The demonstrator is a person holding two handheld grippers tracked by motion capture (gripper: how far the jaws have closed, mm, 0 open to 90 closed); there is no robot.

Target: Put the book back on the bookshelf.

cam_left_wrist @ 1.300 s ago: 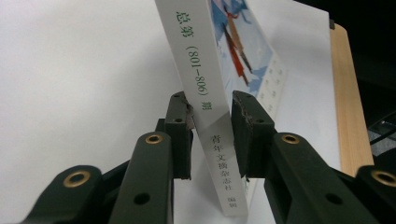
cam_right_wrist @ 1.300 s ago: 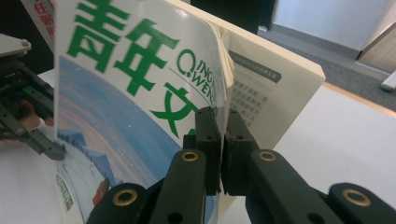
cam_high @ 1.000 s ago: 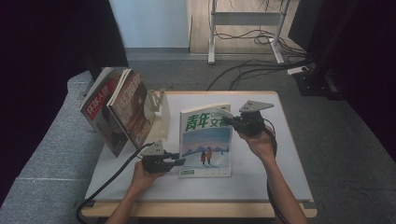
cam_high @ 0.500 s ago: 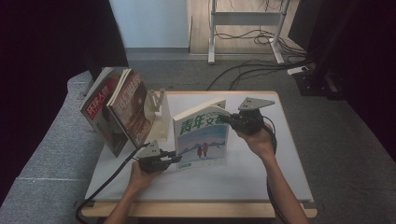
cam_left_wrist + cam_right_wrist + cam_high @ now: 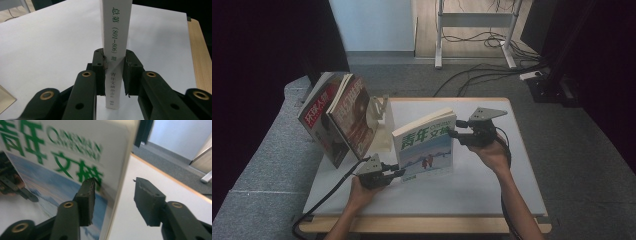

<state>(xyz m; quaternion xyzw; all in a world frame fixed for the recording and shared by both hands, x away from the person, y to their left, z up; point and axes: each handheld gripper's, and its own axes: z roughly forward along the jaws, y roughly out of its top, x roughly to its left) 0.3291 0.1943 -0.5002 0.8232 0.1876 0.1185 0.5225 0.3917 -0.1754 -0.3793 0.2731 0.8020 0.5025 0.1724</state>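
While the table (image 5: 492, 185) is bare near its front edge, a rack (image 5: 379, 125) with two leaning magazines (image 5: 339, 117) stands at its left, just beside the book. The book (image 5: 424, 145) is held upright mid-table, long axis vertical, cover toward the person. Its spine is clamped by the left gripper (image 5: 114, 75). The right gripper (image 5: 113, 195) straddles the book's upper edge; its jaws have just been opening, one pad clear.

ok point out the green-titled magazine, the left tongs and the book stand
green-titled magazine (image 5: 424, 145), high view, front cover
left tongs (image 5: 114, 75), left gripper view, midway between the tips, at the spine
book stand (image 5: 381, 112), high view, white upright
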